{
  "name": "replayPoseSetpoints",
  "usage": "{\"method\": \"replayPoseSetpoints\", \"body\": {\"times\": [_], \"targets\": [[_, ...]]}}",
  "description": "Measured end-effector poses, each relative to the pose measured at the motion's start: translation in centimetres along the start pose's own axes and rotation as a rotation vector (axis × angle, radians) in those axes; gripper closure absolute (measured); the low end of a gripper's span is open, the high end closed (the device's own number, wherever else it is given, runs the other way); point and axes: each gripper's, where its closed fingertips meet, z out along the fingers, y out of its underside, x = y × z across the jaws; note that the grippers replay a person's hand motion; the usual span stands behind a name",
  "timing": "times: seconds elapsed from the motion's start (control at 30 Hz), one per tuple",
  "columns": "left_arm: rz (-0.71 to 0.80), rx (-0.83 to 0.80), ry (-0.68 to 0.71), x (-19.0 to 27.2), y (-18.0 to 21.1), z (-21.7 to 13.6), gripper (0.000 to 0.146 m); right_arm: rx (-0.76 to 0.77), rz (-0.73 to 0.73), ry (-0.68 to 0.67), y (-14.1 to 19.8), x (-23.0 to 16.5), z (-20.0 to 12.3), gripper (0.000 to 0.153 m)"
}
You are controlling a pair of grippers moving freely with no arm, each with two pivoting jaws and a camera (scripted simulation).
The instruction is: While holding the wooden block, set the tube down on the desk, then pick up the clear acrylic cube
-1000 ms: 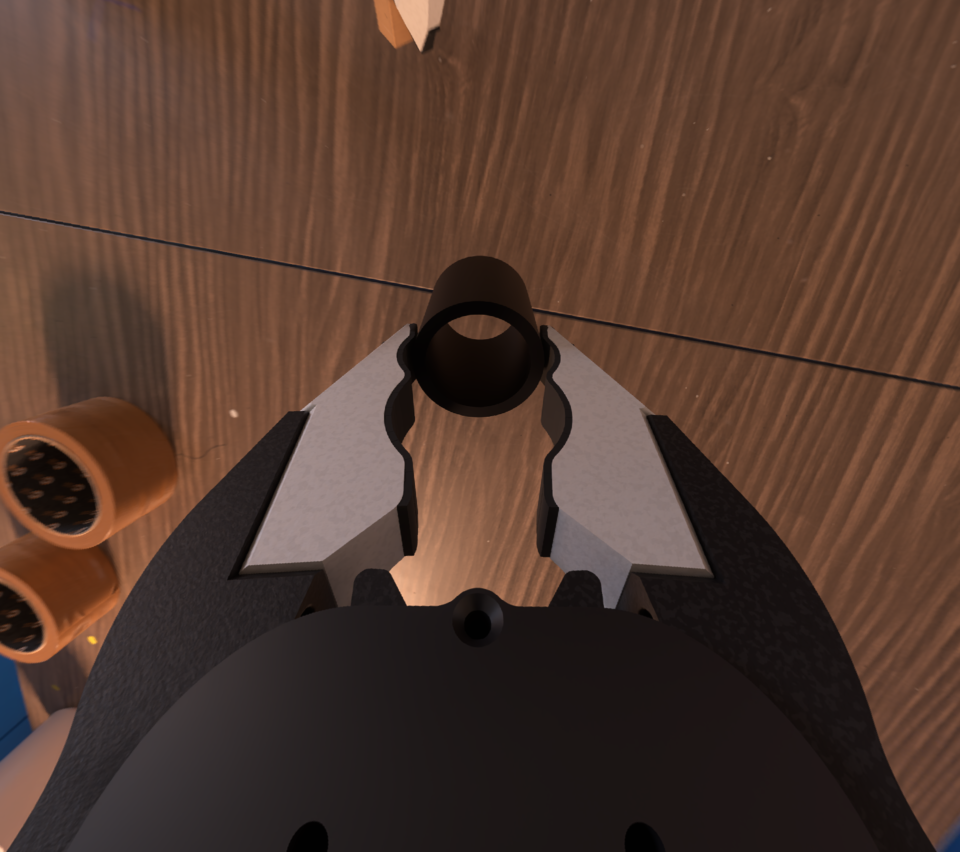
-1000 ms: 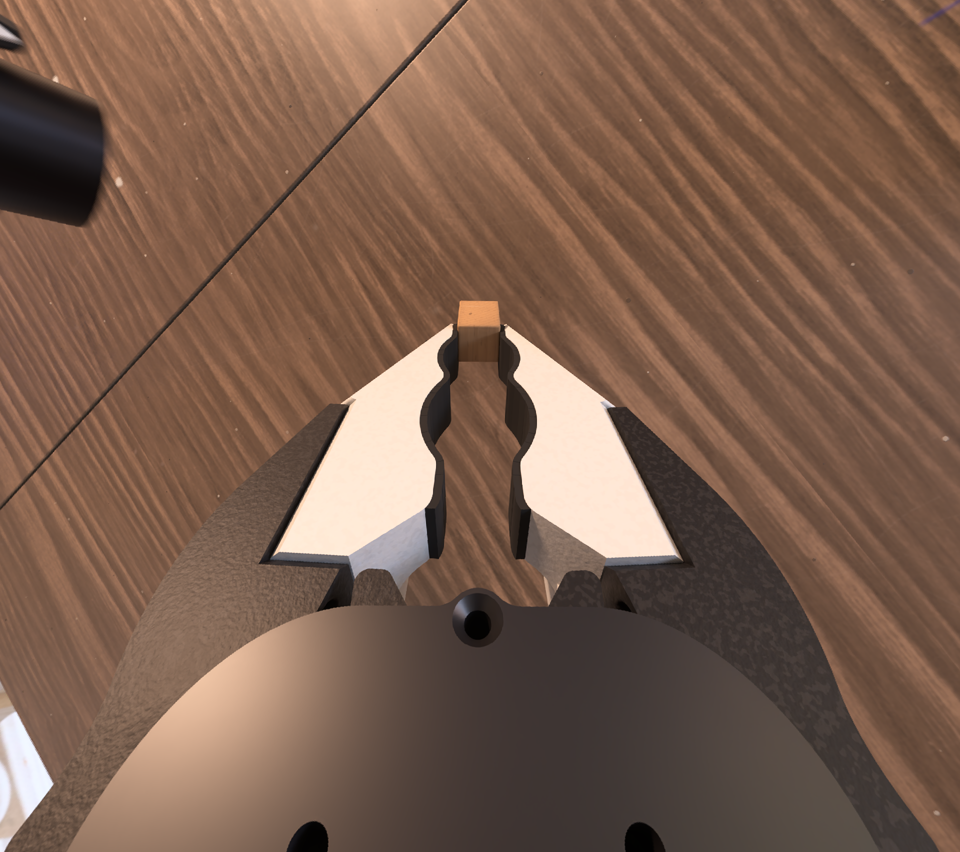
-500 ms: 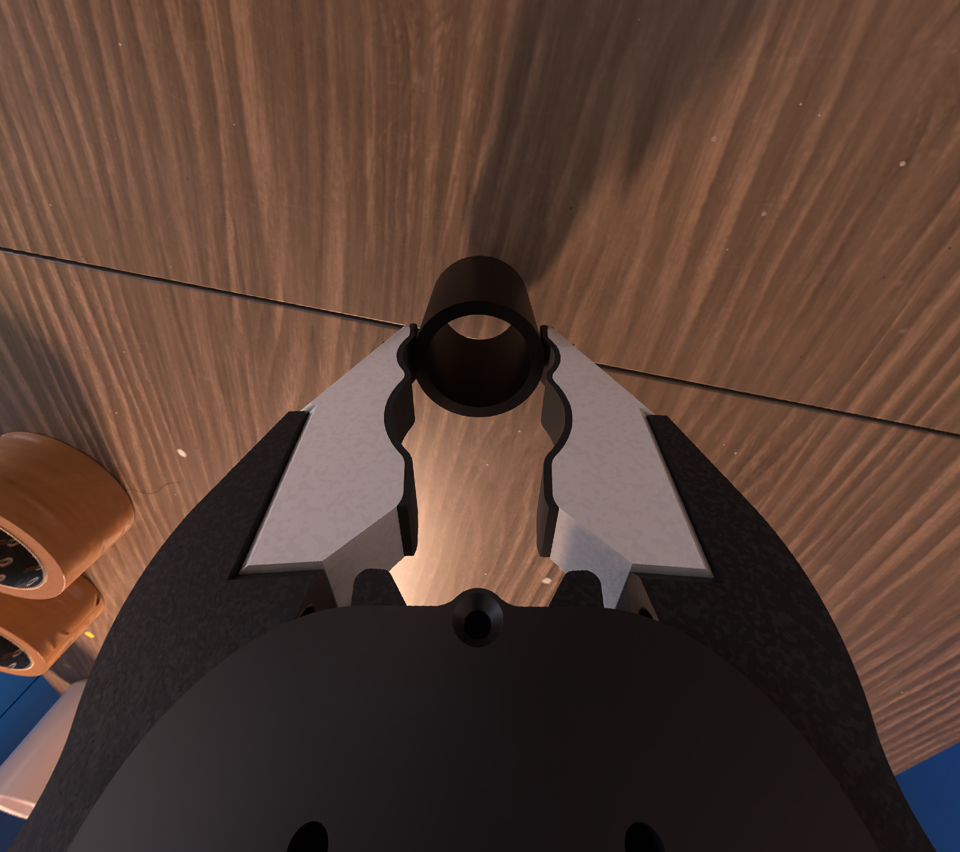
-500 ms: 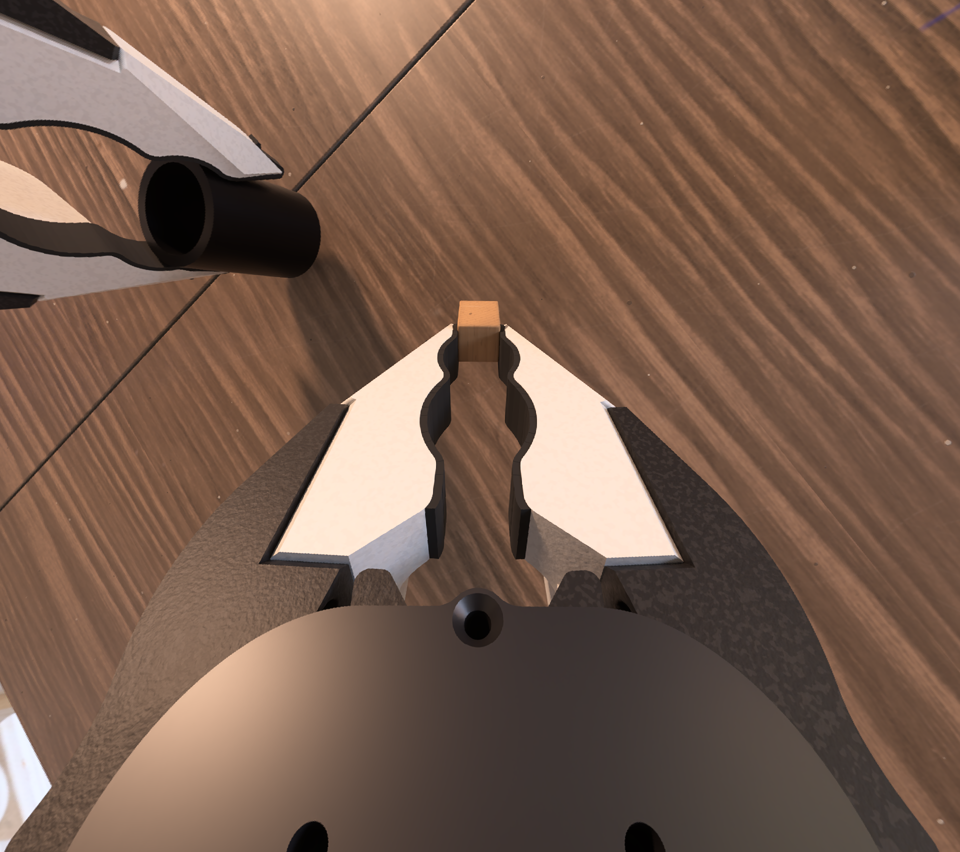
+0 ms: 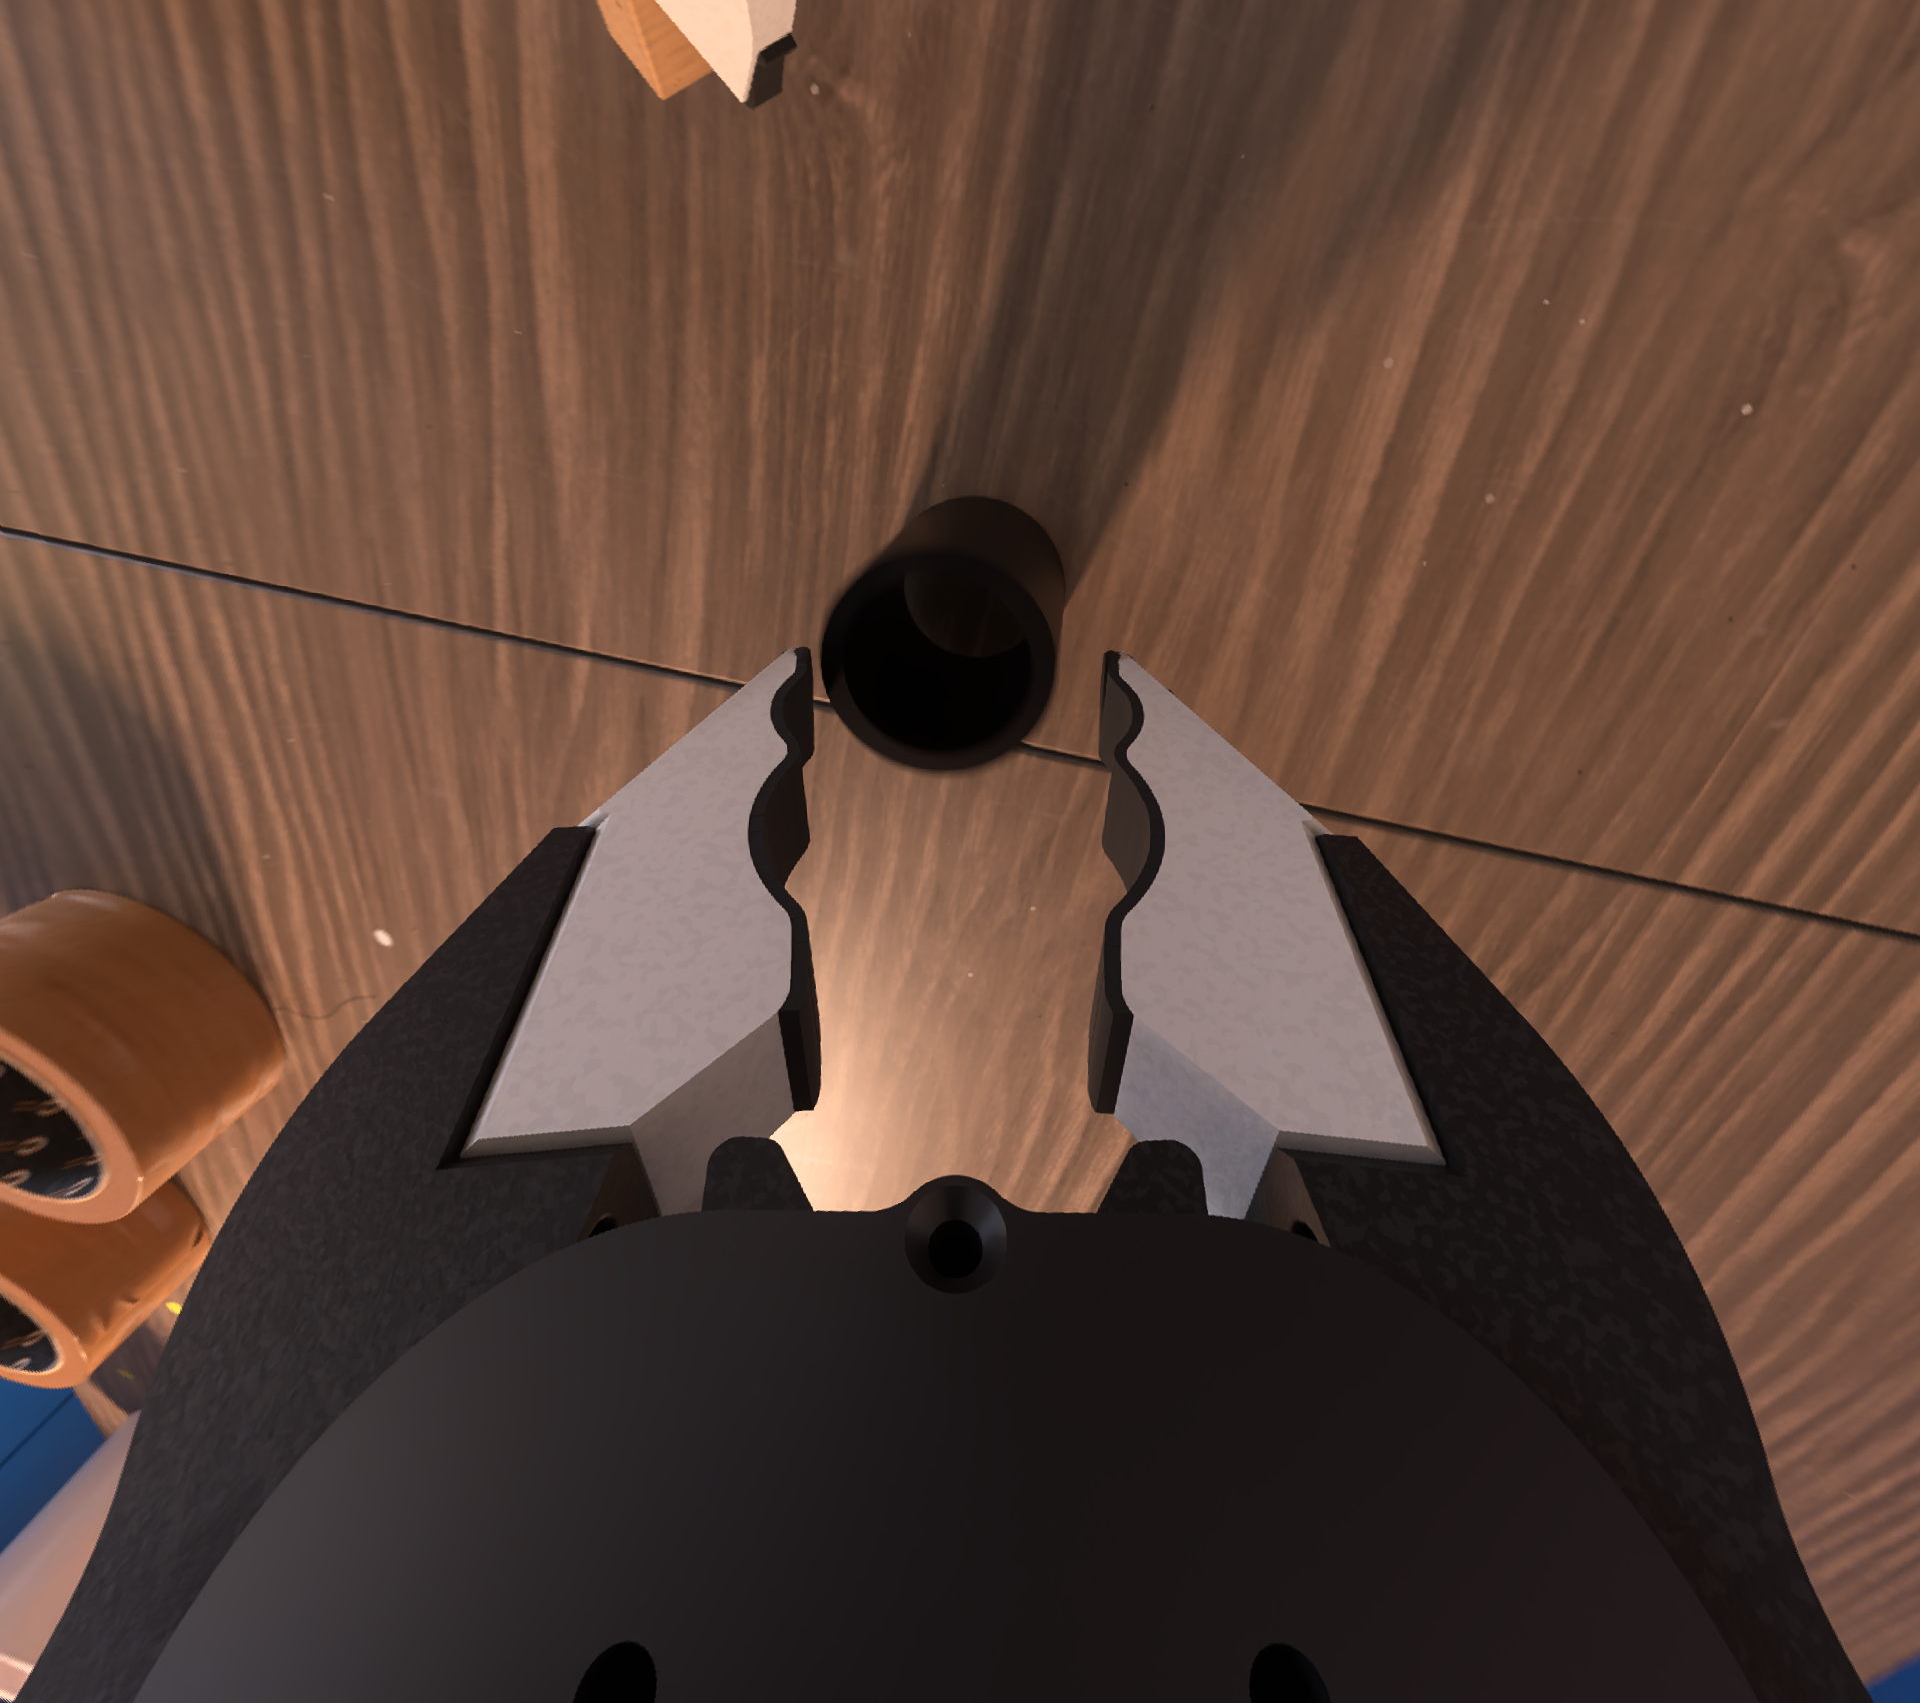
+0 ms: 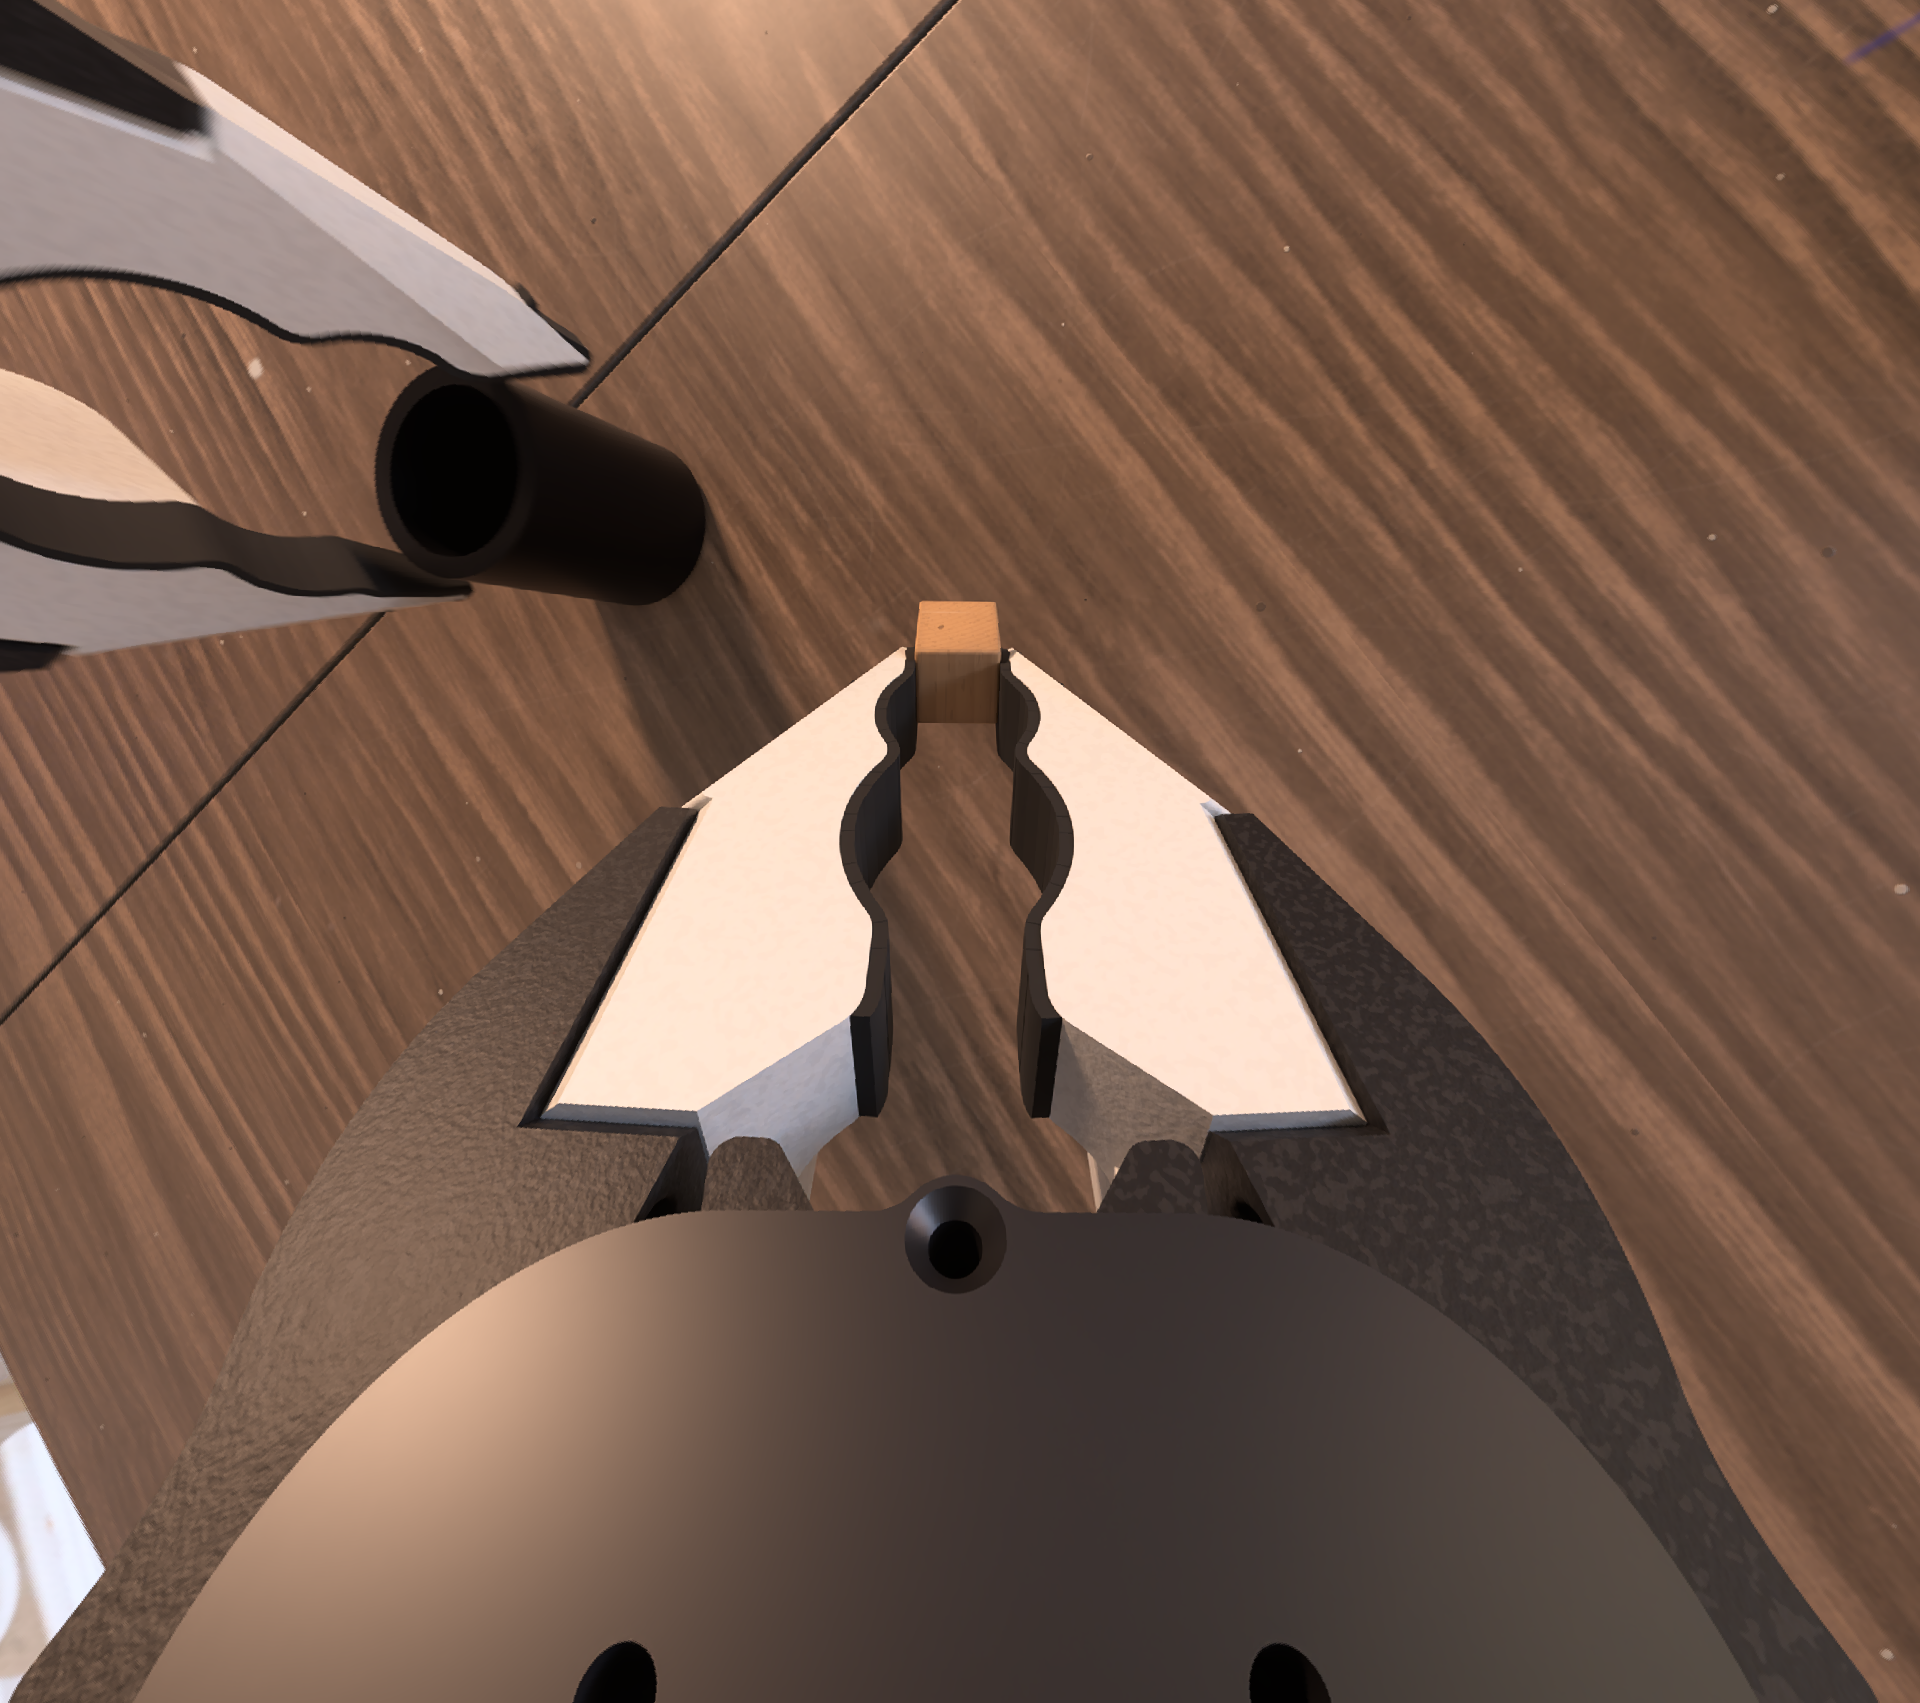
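Left wrist view: my left gripper (image 5: 951, 682) is spread wide, letting go of one black tube (image 5: 940, 645), which stands on end on the desk (image 5: 1455, 303) between the tips. My right gripper (image 6: 958, 666) is clenched on one wooden block (image 6: 957, 661). Two tape rolls (image 5: 99, 1045) lie left. Risk: a fingertip brushing the tube could topple it. No acrylic cube shows
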Motion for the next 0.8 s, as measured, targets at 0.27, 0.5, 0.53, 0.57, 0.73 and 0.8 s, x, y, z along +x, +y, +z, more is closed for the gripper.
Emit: {"method": "replayPoseSetpoints", "body": {"times": [0.27,0.5,0.53,0.57,0.73,0.8], "targets": [[0.021,0.282,-0.153,-0.8,2.8,-8.6,0.087,0.003,0.001,-0.004,0.0,0.0,0.0,0.139],[-0.141,0.306,-0.338,-3.1,16.0,-15.7,0.124,-0.001,-0.002,-0.005,0.0,0.0,0.0,0.139],[-0.177,0.284,-0.370,-3.6,18.3,-16.2,0.127,-0.001,-0.002,-0.005,0.0,0.0,0.0,0.139],[-0.209,0.257,-0.384,-3.9,20.6,-16.4,0.128,-0.001,-0.002,-0.005,0.0,0.0,0.0,0.139],[-0.268,0.107,-0.372,-4.5,29.6,-14.8,0.111,-0.002,0.000,-0.002,0.0,0.0,0.0,0.139],[-0.307,0.053,-0.321,-4.4,31.8,-12.9,0.104,-0.003,-0.001,0.000,0.0,0.0,0.0,0.139]]}}
